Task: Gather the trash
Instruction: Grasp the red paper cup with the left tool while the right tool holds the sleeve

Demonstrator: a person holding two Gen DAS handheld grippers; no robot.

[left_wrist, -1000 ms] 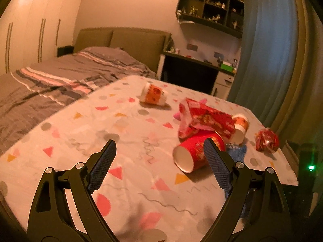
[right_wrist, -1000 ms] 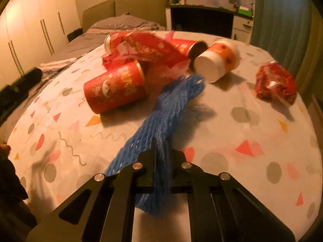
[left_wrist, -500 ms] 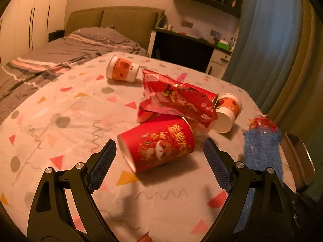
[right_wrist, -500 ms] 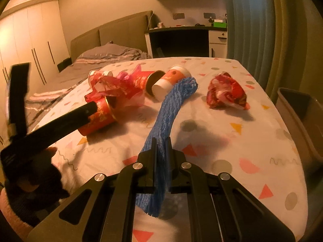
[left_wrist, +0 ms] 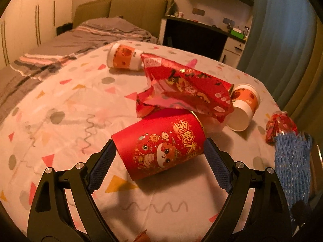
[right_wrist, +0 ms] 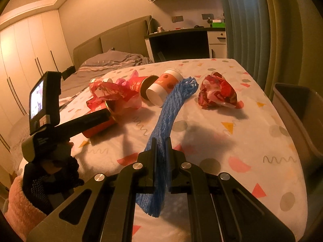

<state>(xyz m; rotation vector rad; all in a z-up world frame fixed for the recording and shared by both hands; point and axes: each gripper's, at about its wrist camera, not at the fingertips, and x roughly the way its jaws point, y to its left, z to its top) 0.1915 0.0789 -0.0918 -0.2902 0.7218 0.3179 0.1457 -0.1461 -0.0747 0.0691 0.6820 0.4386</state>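
Left gripper [left_wrist: 159, 157] spread wide, blue textured pads flanking the red paper cup [left_wrist: 161, 147] lying on its side, one pad at the base end, the other at the gold-rimmed mouth; not clamped, contact at the pads impossible to rule in or out. Right gripper [right_wrist: 161, 157] pinched tight on the blue foam net sleeve [right_wrist: 171, 111], lifted off the table and sagging limp past the fingers on both sides.

Just behind the red paper cup: a crumpled red foil bag [left_wrist: 187, 88], edge draped over the cup's rim. To the right of the cup: an orange-and-white cup [left_wrist: 244, 106] on its side, mouth toward the camera. Farther right: a balled red wrapper [left_wrist: 280, 123]. Well behind the cup: a second orange cup [left_wrist: 125, 56]. Off the table edge beyond the wrapper: a grey bin [right_wrist: 298, 109], likely the destination.

Risks, as judgement only: thin paper wall likely to crush or squirt out endwise under an end-to-end squeeze; smooth glossy print, little friction; round body free to roll on the tablecloth [left_wrist: 60, 111]. Foil bag resting on the rim apt to drag along or snag. Soft, springy net liable to slip from a narrow pinch.
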